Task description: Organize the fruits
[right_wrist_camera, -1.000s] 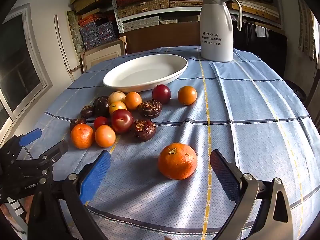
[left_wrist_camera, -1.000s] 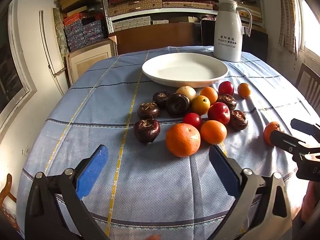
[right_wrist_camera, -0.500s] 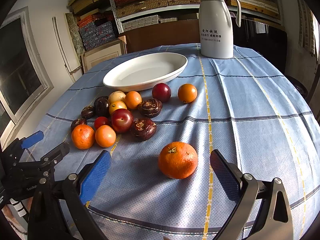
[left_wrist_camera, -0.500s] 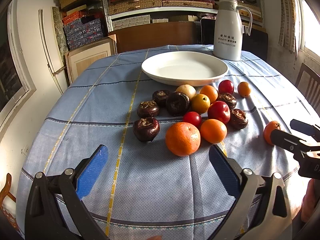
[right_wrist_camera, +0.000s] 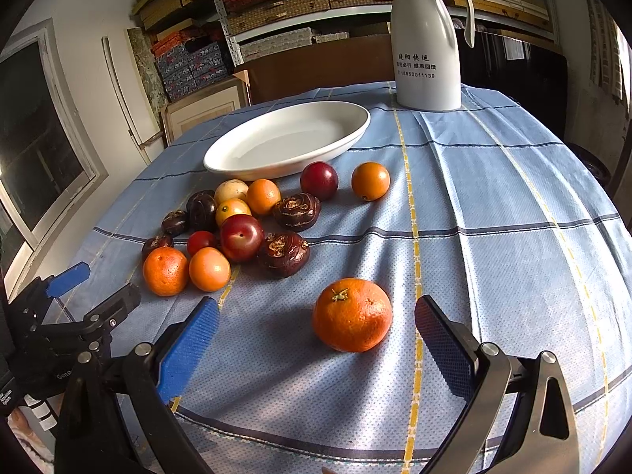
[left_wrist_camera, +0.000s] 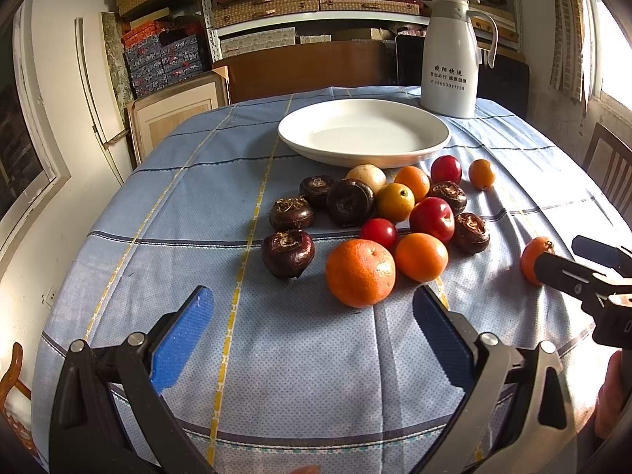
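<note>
A cluster of oranges, red plums and dark water chestnuts lies on the blue cloth in front of an empty white oval plate (left_wrist_camera: 363,134) (right_wrist_camera: 288,138). My left gripper (left_wrist_camera: 312,328) is open, just short of a large orange (left_wrist_camera: 360,272) and a dark chestnut (left_wrist_camera: 288,252). My right gripper (right_wrist_camera: 316,339) is open, with a lone orange with a green stem (right_wrist_camera: 351,314) just ahead between its fingers, not touched. That orange shows at the right in the left wrist view (left_wrist_camera: 535,254). A small orange (right_wrist_camera: 370,180) sits apart beside a red plum (right_wrist_camera: 319,180).
A white thermos jug (left_wrist_camera: 452,55) (right_wrist_camera: 426,39) stands behind the plate. The round table (right_wrist_camera: 513,197) drops off at its edges. A wooden chair (left_wrist_camera: 608,162) is at the right. Shelves with boxes fill the back wall.
Both grippers have edged slightly forward toward the fruit. Both stay open and no fruit has moved.
</note>
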`<action>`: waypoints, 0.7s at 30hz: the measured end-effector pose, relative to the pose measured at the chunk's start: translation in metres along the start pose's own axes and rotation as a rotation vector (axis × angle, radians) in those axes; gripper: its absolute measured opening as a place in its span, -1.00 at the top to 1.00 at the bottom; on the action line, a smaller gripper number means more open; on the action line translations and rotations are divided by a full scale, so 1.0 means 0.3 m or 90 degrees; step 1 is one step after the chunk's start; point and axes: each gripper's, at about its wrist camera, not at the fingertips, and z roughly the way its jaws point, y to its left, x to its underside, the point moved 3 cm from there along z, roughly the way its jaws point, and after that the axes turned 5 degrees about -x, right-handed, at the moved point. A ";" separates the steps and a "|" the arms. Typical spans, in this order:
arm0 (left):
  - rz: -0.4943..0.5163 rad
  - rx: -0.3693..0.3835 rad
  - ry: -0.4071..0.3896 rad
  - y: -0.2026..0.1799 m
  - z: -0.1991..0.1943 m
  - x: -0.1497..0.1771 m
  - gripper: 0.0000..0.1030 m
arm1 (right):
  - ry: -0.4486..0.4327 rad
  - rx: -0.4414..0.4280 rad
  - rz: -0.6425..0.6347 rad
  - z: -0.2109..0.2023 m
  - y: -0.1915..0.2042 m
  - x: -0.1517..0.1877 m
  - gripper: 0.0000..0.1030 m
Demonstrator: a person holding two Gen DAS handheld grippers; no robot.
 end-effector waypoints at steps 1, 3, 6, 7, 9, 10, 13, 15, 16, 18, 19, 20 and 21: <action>0.000 0.000 0.000 -0.001 0.000 0.001 -0.92 | 0.000 -0.001 0.000 0.000 -0.006 -0.003 -0.93; 0.000 0.000 0.000 0.000 0.001 0.000 -0.92 | 0.000 -0.001 0.001 0.001 -0.003 -0.001 -0.93; 0.000 0.000 0.000 -0.001 0.001 0.001 -0.92 | 0.001 -0.002 0.002 0.001 -0.009 -0.005 -0.93; 0.000 0.000 0.001 0.000 0.001 0.000 -0.92 | 0.000 -0.002 0.001 0.001 -0.004 -0.002 -0.93; 0.000 0.000 0.001 -0.001 0.002 0.001 -0.92 | 0.002 -0.003 0.002 0.001 -0.011 -0.006 -0.93; 0.000 0.000 0.001 0.000 0.001 0.000 -0.92 | 0.001 -0.002 0.002 0.001 -0.005 -0.003 -0.93; 0.000 0.001 0.001 0.000 0.002 0.000 -0.92 | 0.002 -0.004 0.004 0.001 -0.011 -0.006 -0.93; 0.000 0.000 0.001 0.000 0.002 0.000 -0.92 | 0.002 -0.004 0.004 0.001 -0.011 -0.006 -0.93; 0.000 0.000 0.001 0.000 0.002 0.000 -0.92 | 0.002 -0.004 0.004 0.001 -0.006 -0.003 -0.93; 0.000 0.001 0.001 0.000 0.002 0.000 -0.92 | 0.002 -0.004 0.005 0.001 -0.011 -0.006 -0.93; 0.000 0.000 0.001 0.000 0.003 0.000 -0.92 | 0.002 -0.005 0.005 0.001 -0.012 -0.006 -0.93; 0.000 0.001 0.001 0.000 0.002 -0.001 -0.92 | 0.002 -0.005 0.005 0.000 -0.007 -0.004 -0.93; 0.000 0.000 0.002 -0.001 0.004 0.000 -0.92 | 0.002 -0.005 0.005 0.001 -0.012 -0.006 -0.93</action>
